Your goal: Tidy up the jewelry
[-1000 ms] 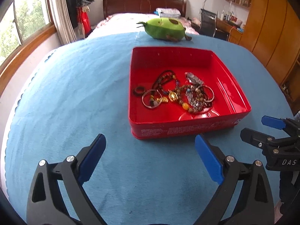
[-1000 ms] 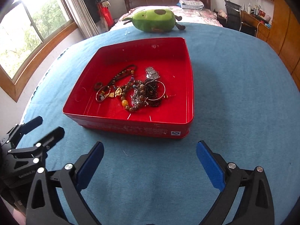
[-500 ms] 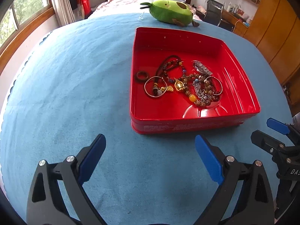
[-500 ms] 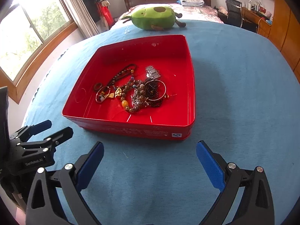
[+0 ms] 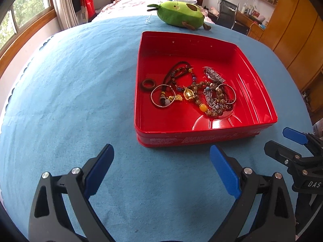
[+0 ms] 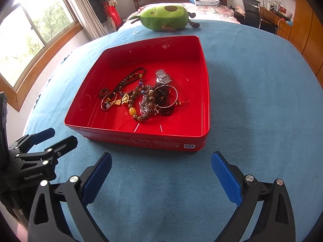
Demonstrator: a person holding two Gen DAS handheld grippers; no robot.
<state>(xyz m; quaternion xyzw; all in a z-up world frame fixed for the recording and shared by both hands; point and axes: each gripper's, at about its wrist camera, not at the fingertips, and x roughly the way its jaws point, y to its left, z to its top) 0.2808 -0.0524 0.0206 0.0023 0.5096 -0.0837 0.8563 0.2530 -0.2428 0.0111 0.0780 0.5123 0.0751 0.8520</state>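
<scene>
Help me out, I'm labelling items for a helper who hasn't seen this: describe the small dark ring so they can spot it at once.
Find the red tin on the blue cloth, in front of the green plush toy. The jewelry pile lies inside it, and the small dark ring is at the pile's window-side end, beside the larger silver bangle. It alone is thick, brown and plain.

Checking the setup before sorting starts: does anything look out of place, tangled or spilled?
Nothing has spilled, but the jewelry lies in one tangled heap in the red tin, bead strands and chains overlapping. A green avocado plush sits on the blue cloth beyond the tin, unrelated to the jewelry.
</scene>
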